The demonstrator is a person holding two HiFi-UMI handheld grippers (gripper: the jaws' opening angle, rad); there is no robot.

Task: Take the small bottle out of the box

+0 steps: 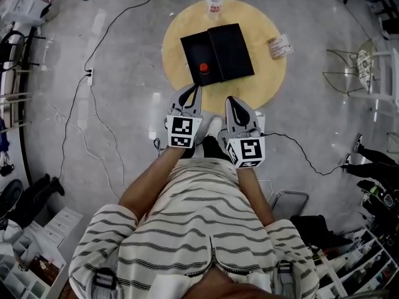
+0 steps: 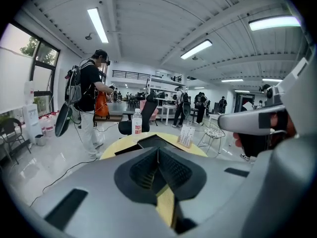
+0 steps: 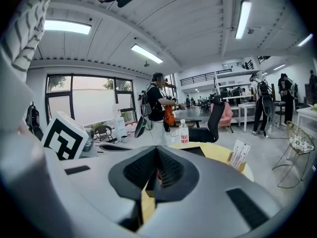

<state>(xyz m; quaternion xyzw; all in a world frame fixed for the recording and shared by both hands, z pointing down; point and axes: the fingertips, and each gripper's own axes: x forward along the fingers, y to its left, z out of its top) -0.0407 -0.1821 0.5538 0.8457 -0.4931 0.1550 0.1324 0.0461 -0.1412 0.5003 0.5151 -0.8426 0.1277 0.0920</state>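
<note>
An open black box (image 1: 227, 50) lies on a round yellow table (image 1: 177, 30). In its left half sits a small bottle with a red cap (image 1: 203, 68). My left gripper (image 1: 189, 92) hovers at the table's near edge, just short of the box, with its jaws closed and nothing between them. My right gripper (image 1: 232, 100) is beside it, a little nearer to me, also shut and empty. In the left gripper view the closed jaws (image 2: 158, 150) point at the box (image 2: 151, 141). The right gripper view shows that gripper (image 3: 157, 150) aimed at the table too.
A clear water bottle (image 1: 214, 1) stands at the table's far edge and a small card holder (image 1: 280, 46) at its right. Cables and a power strip (image 1: 90, 75) lie on the floor at left. A wire chair (image 1: 365, 67) stands at right. A person (image 2: 91, 95) works beyond the table.
</note>
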